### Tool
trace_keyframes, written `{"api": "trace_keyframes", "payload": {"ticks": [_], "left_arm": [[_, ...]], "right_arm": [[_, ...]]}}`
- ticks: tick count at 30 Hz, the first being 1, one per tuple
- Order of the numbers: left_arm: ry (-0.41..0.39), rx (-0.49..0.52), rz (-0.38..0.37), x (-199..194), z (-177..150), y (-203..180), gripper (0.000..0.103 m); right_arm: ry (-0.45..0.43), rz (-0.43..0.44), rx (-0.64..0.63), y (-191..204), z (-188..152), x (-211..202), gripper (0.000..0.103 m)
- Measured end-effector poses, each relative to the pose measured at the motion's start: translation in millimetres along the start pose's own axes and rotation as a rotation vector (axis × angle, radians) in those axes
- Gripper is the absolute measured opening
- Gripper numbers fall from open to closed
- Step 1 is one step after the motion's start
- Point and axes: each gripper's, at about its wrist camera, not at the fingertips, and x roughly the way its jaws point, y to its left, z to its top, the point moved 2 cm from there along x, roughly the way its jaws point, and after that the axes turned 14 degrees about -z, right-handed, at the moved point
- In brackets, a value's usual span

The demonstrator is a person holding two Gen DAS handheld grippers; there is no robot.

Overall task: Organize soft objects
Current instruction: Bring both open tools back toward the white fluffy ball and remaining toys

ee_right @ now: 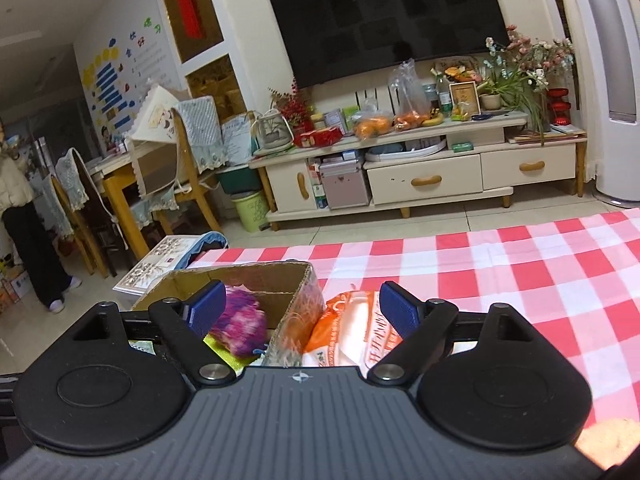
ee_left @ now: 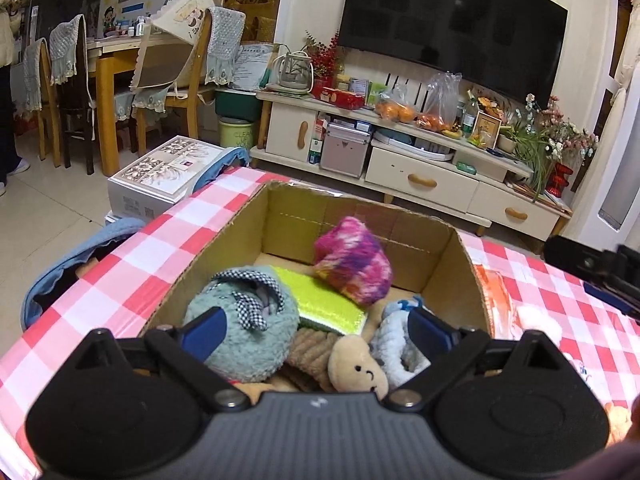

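Left gripper (ee_left: 316, 326): we see its jaws spread wide and released, nothing pressed between the blue pads (ee_left: 206, 328), hanging over the near end of the cardboard box (ee_left: 224, 256)
Teal plush ball (ee_left: 240, 320): just inside the left jaw, partly behind that pad; round, fuzzy, grey-green, with a checked black-and-white ribbon across its top
Ribbed brown toy (ee_left: 312, 354): between the jaws, low and near the gripper body; corduroy-like tan fabric
Beige plush head (ee_left: 358, 368): between the jaws, right of centre, close to the gripper body; a small stitched face shows on it
Green sponge (ee_left: 320, 300): ahead of the jaws, near the middle; flat, lime-coloured, lying tilted under the pom
Pink-purple pom (ee_left: 352, 266): beyond the jaws, toward the far wall of the box; shaggy, mottled magenta, violet and white
Pale blue plush (ee_left: 390, 340): against the right jaw's inner side; fluffy, curled loops
Checked tablecloth (ee_left: 132, 264): red and white, under the box on both sides of the jaws
Right gripper (ee_right: 302, 310): we see its jaws wide apart too, gripping nothing; the box corner (ee_right: 304, 296) stands between them
Pom from the right wrist (ee_right: 240, 326): just right of the left pad, inside the box
Orange-and-white bag (ee_right: 352, 328): between the jaws, beside the right pad, outside the box wall; crinkled plastic with printed lettering
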Motion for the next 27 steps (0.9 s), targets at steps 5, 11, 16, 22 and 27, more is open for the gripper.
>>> {"api": "trace_keyframes", "payload": {"ticks": [5, 11, 16, 22, 27], "left_arm": [[0.000, 0.008, -0.009, 0, -1, -5, 0.097], [-0.004, 0.019, -0.020, -1, -3, -14, 0.098], [-0.005, 0.029, -0.029, 0, -4, -20, 0.098], [-0.005, 0.045, -0.047, 1, -6, -31, 0.098], [-0.007, 0.066, -0.059, 2, -8, -41, 0.099]], "right_arm": [[-0.023, -0.010, -0.014, -9, -3, -15, 0.103], [-0.048, -0.037, -0.047, -22, -6, -24, 0.103], [-0.055, -0.058, -0.048, -33, -8, -28, 0.103], [-0.058, -0.084, -0.036, -47, -13, -38, 0.103], [-0.067, -0.112, -0.033, -53, -18, -47, 0.103]]}}
